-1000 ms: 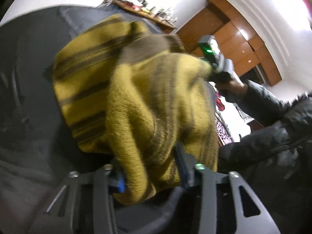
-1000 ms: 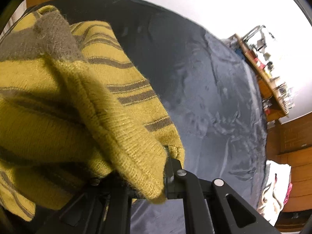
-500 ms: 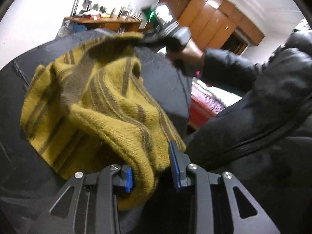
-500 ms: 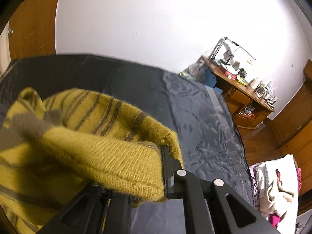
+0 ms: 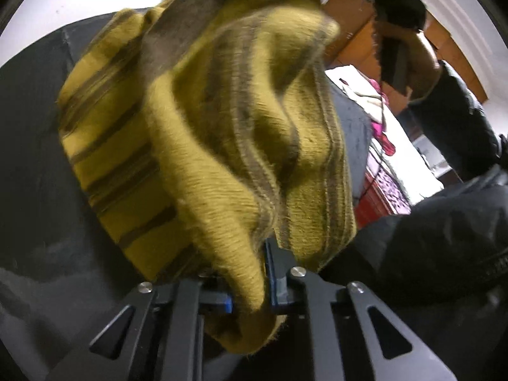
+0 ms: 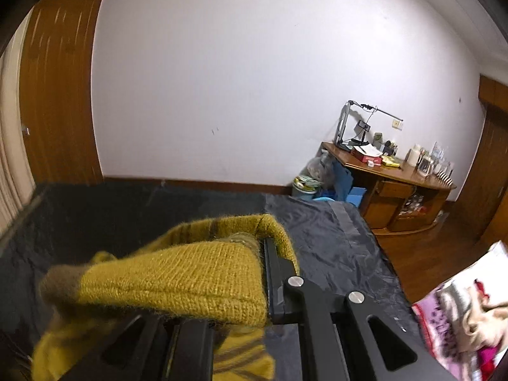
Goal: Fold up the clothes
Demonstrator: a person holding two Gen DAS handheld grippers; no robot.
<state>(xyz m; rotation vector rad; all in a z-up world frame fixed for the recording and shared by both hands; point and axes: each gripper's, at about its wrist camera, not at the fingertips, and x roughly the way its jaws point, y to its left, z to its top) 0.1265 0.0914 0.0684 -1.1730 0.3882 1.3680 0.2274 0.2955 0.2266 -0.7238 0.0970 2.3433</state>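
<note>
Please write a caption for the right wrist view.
Right gripper shut on mustard striped sweater, lifted above dark sheet; wooden desk behind.

Counted: one mustard striped sweater [image 5: 203, 146], held off the dark sheet [image 6: 330, 241]. Two grippers: left gripper [image 5: 247, 289], right gripper [image 6: 222, 285], each with jaws clamped on knit. One wooden bench [image 6: 397, 177] by the wall. One pile of other clothes [image 6: 470, 311].
</note>
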